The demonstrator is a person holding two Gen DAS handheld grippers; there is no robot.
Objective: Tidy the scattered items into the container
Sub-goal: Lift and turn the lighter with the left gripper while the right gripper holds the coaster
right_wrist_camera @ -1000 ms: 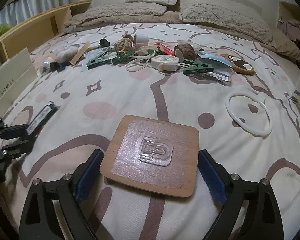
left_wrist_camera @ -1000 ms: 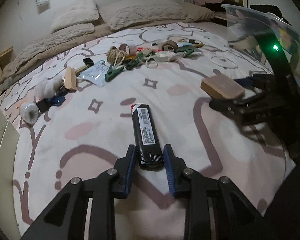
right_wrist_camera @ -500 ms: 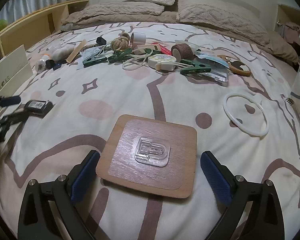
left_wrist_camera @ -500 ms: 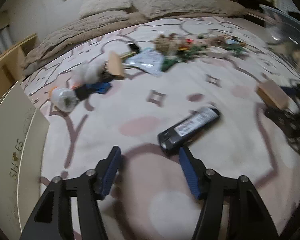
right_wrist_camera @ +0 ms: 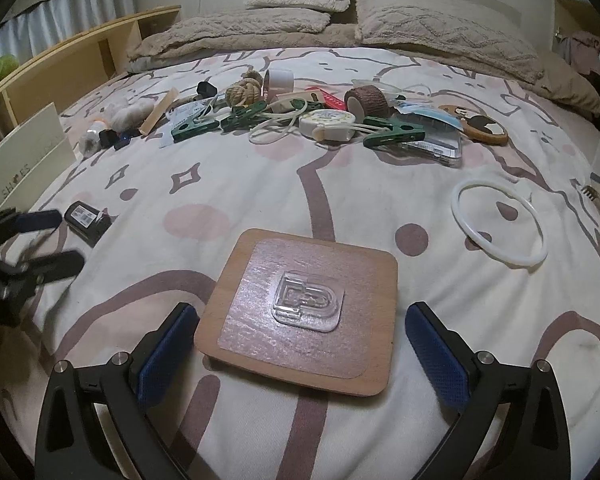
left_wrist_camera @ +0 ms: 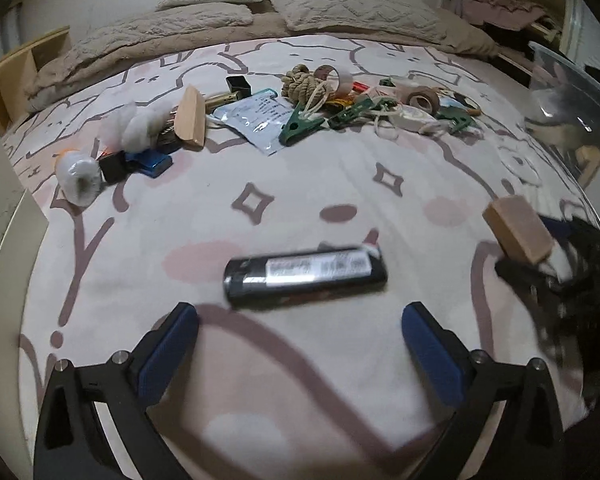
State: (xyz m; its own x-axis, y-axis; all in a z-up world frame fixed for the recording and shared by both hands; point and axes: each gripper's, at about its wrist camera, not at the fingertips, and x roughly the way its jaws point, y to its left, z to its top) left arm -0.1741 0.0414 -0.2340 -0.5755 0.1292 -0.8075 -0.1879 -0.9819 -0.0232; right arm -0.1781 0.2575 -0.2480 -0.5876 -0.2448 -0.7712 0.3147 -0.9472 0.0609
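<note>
A black lighter [left_wrist_camera: 306, 276] lies crosswise on the patterned bedspread, just past the fingertips of my left gripper [left_wrist_camera: 300, 312]. Its jaws are opening wide and nothing is between the pads. My right gripper [right_wrist_camera: 300, 312] is also opening, and its pads straddle the near edge of a wooden board with a clear stick-on hook [right_wrist_camera: 300, 308] without pressing it. The board [left_wrist_camera: 516, 234] shows edge-on in the left wrist view, in front of the right gripper. In the right wrist view the left gripper [right_wrist_camera: 40, 240] and the lighter [right_wrist_camera: 86, 220] sit at the far left. A clear plastic container [left_wrist_camera: 572, 92] stands at the right.
Further up the bed lies a heap of items: green clips [right_wrist_camera: 392, 134], a rope ball [right_wrist_camera: 244, 92], tape rolls [right_wrist_camera: 366, 102], a foil packet [left_wrist_camera: 256, 120] and cotton [left_wrist_camera: 136, 128]. A white ring [right_wrist_camera: 498, 222] lies at the right. A white shoe box [left_wrist_camera: 4, 220] borders the left edge. Pillows are at the back.
The left gripper let go of the lighter and spread its jaws wide. It rolled and shifted, so the lighter now lies crosswise ahead. The right gripper's jaws widened slightly around the board.
</note>
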